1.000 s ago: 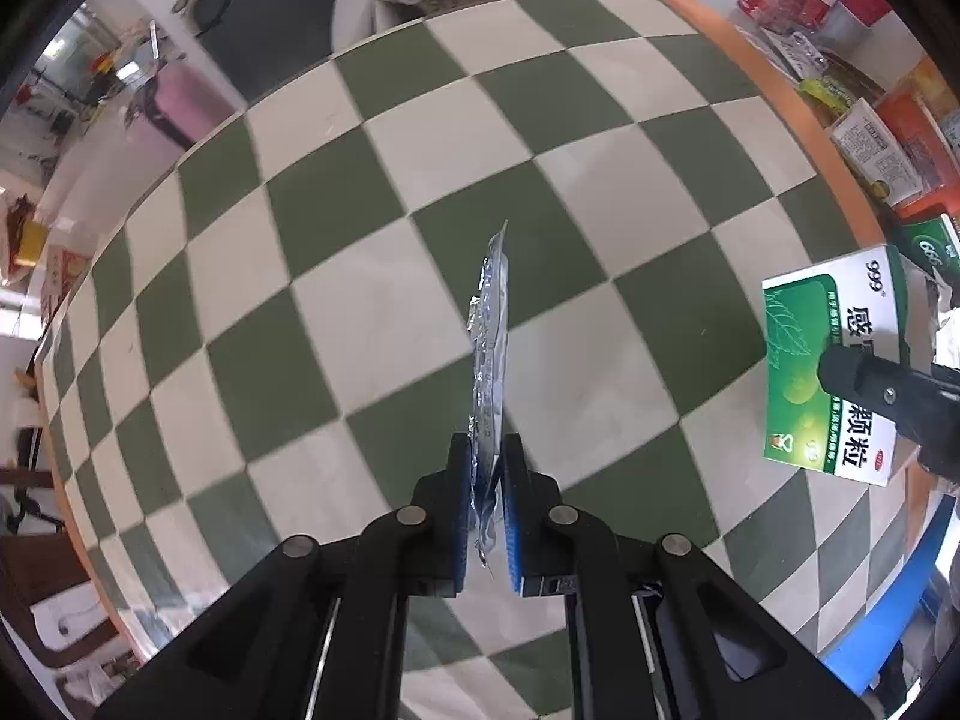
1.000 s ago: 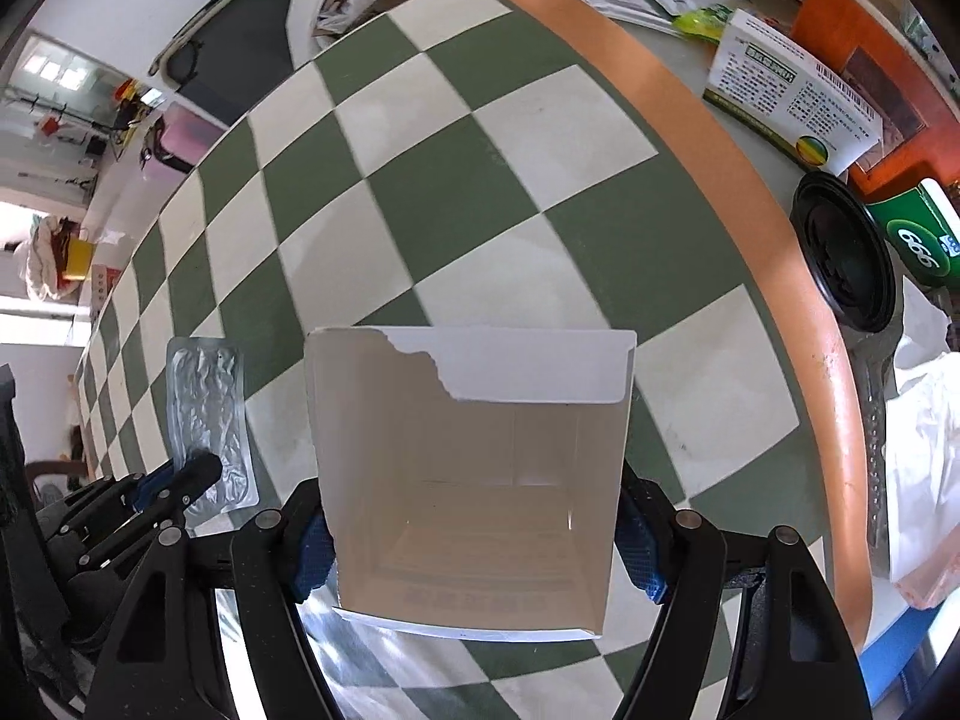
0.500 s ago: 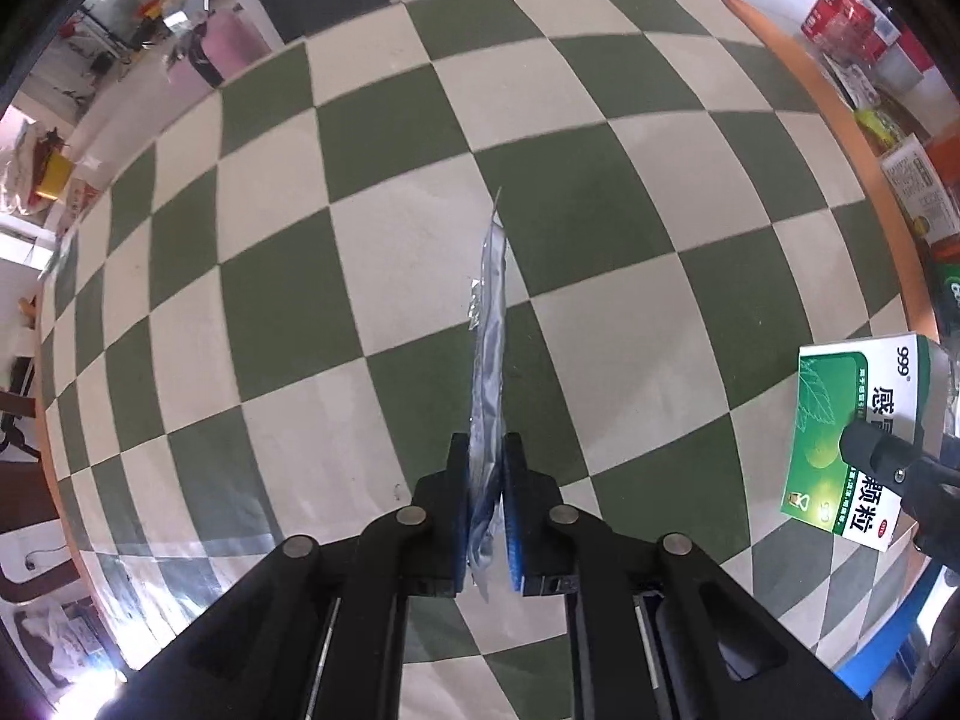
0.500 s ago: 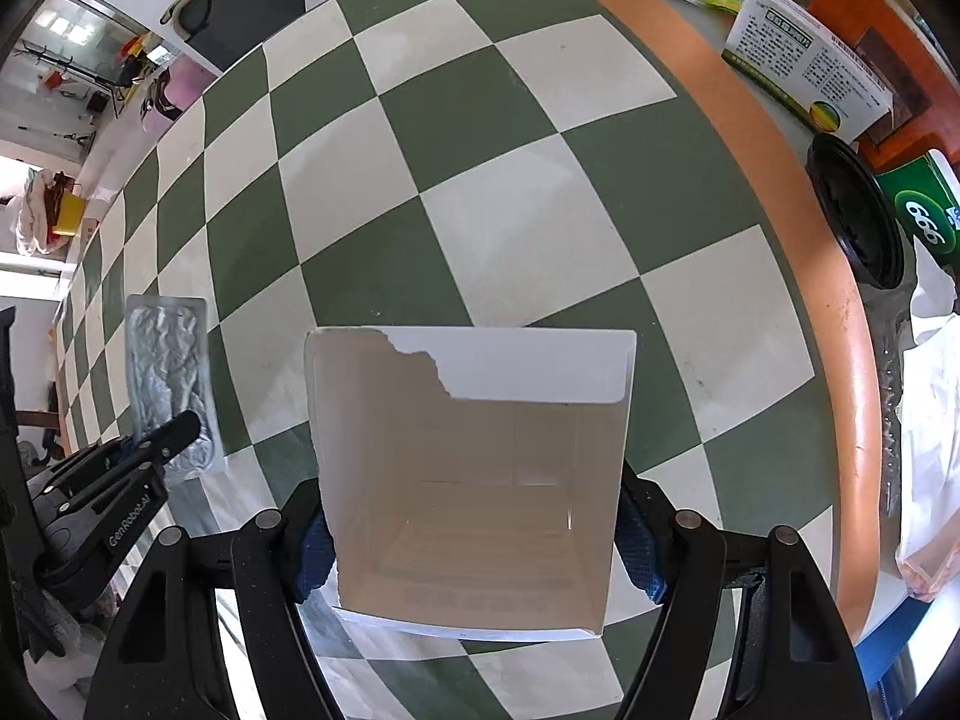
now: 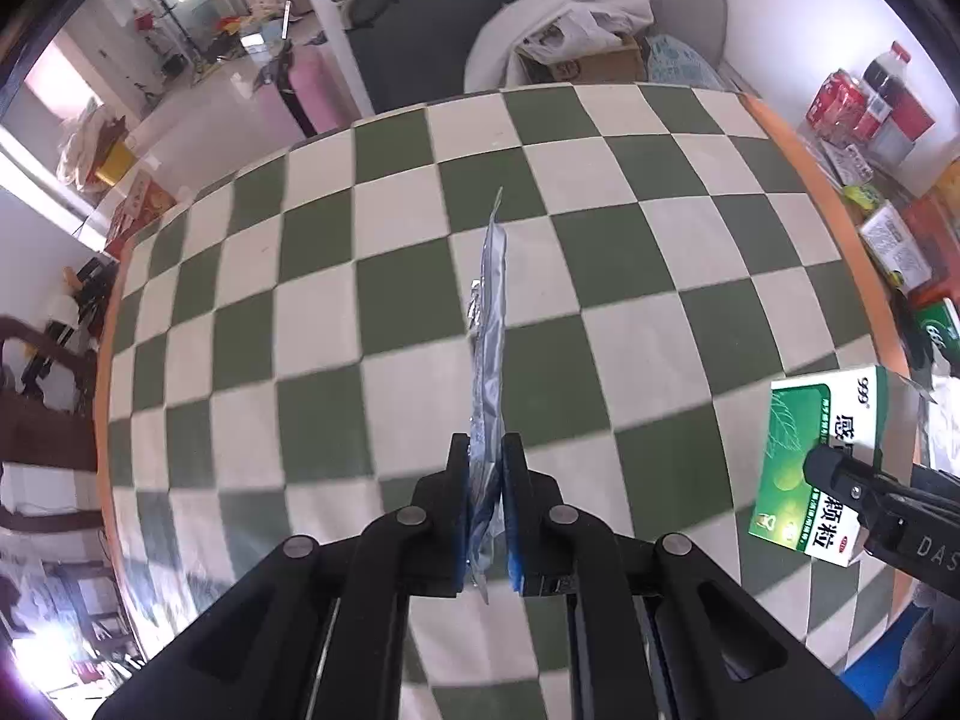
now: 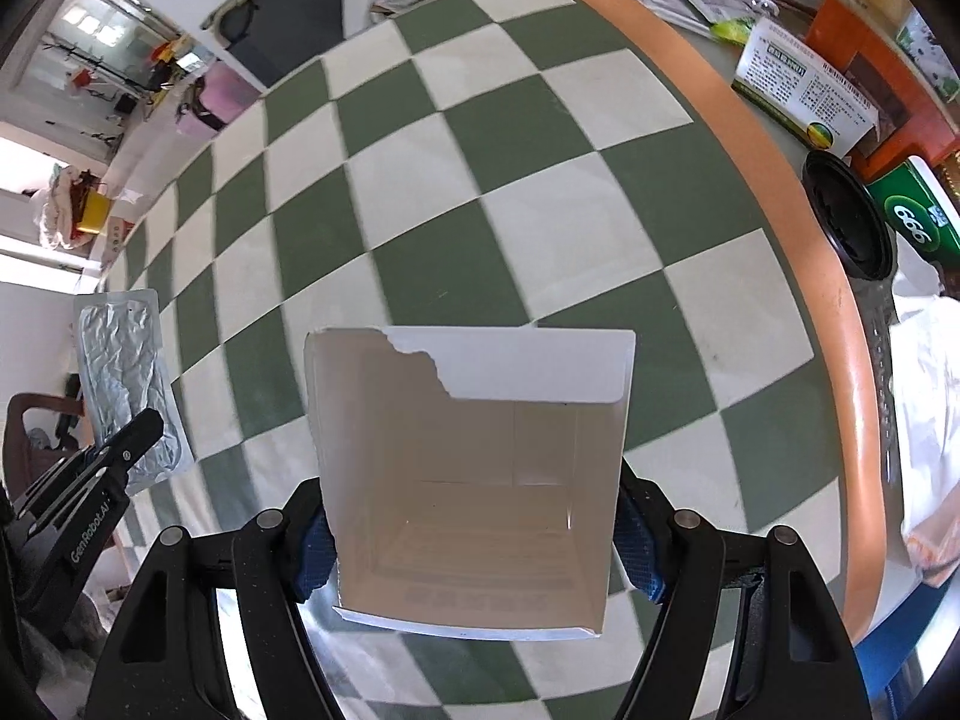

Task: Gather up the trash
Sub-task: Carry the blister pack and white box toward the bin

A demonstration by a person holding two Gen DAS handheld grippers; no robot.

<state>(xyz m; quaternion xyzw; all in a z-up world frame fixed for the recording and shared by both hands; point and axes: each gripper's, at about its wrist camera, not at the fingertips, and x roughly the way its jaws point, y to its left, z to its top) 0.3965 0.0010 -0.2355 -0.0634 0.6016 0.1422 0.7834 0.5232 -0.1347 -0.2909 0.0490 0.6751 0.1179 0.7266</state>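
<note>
Left tongs [image 5: 485,504] clamped tight on one silver blister pack [image 5: 489,360], held edge-on above the green-and-white checked surface [image 5: 336,312] so its face stays hidden in that view; flat foil side plain from the right wrist [image 6: 123,378]. Right tongs [image 6: 474,531] about half open, gripping one open medicine box [image 6: 474,480] by its sides, torn flap uppermost, inside looking empty, green printed face visible only from the left wrist [image 5: 822,462]. Clutter beyond the orange rim [image 6: 774,138] partly cut off: a second printed box [image 6: 804,90], one green carton [image 6: 918,216], one round black object [image 6: 846,216], hard to make out
</note>
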